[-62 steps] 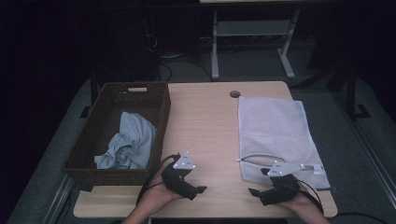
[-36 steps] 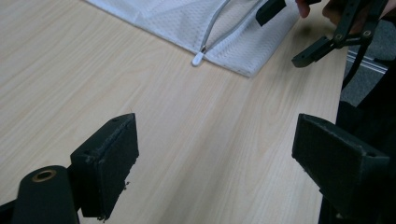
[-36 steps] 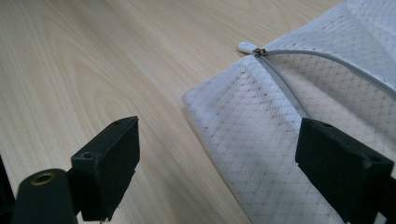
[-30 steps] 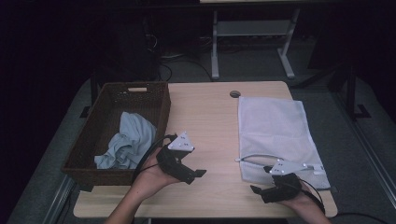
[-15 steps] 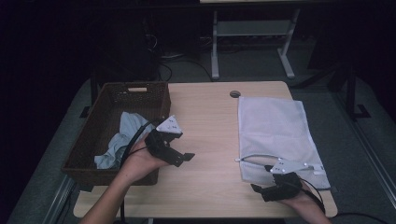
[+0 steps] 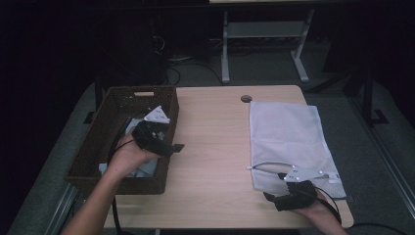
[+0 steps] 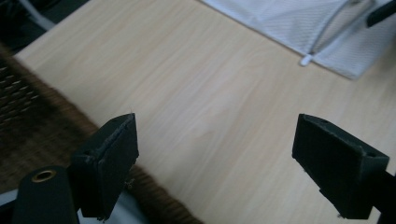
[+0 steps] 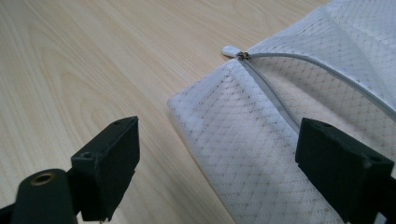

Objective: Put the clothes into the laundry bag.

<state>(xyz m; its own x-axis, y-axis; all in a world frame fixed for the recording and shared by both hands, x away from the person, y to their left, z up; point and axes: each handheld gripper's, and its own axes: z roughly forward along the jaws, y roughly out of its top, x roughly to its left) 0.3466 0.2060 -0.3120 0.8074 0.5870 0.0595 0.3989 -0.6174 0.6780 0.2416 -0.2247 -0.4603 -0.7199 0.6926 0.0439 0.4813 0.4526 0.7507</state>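
Left gripper [image 6: 169, 146] open over basket [image 6: 93, 147] rim.

Dim room, black surroundings | wooden table [image 6: 215, 127] evenly lit from above | soft shadows | gripper views close, slightly blurred, no glare

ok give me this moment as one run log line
left hand-held gripper: open, over brown wicker basket edge | right hand-held gripper: open, at white mesh zip bag corner | pale blue cloth: in basket
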